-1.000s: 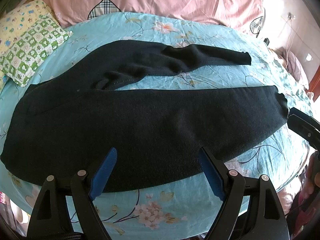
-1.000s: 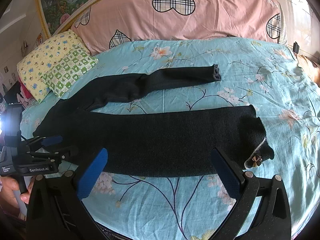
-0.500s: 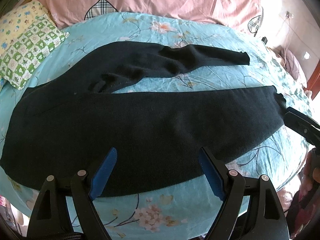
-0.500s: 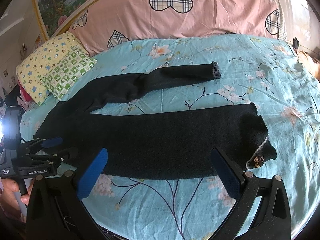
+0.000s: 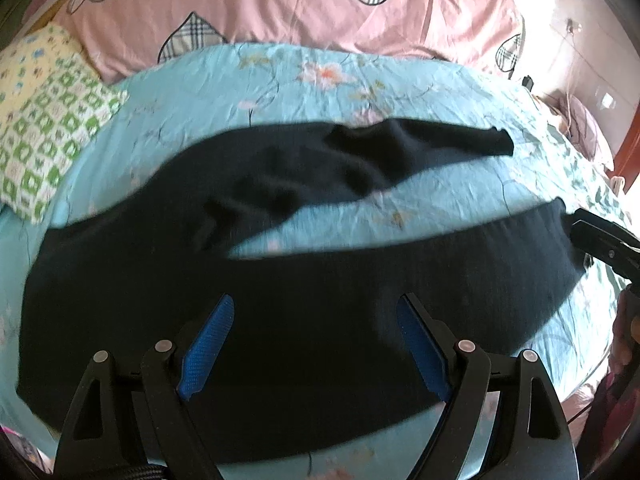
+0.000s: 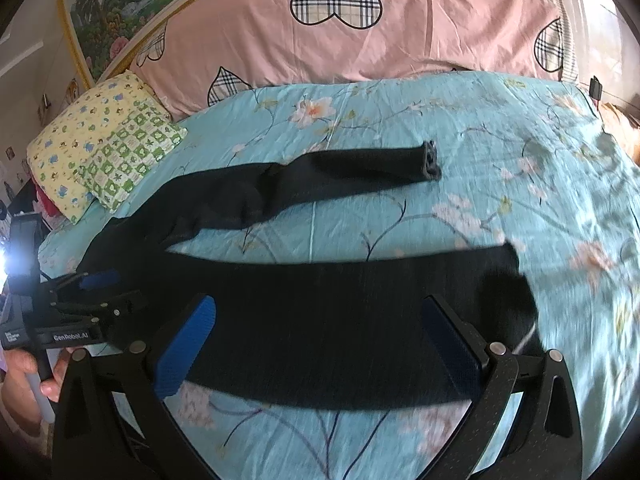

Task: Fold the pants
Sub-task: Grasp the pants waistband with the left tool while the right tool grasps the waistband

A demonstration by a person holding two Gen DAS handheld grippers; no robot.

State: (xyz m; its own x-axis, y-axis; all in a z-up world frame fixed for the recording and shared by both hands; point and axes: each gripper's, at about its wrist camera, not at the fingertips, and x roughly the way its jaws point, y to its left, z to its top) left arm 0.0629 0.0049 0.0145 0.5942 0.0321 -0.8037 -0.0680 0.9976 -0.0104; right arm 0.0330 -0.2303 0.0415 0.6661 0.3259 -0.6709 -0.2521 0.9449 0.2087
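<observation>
Black pants (image 5: 320, 280) lie spread on the blue floral bed sheet (image 5: 320, 80), legs splayed apart, the near leg straight, the far leg (image 6: 320, 176) bent and wrinkled. My left gripper (image 5: 316, 340) is open, hovering over the waist and thigh part of the near leg. My right gripper (image 6: 320, 340) is open above the lower near leg (image 6: 340, 300), near its cuff (image 6: 516, 280). The left gripper also shows in the right wrist view (image 6: 92, 292) at the waist end. The right gripper shows in the left wrist view (image 5: 600, 240) at the cuff.
A pink quilt with plaid hearts (image 6: 380, 28) lies along the bed's far side. A yellow and green patterned pillow (image 6: 108, 144) sits at the far left. A framed painting (image 6: 120, 4) hangs on the wall behind.
Both grippers have moved forward and lower over the near leg, so the pants look larger. Both stay open. The pants lie as before.
</observation>
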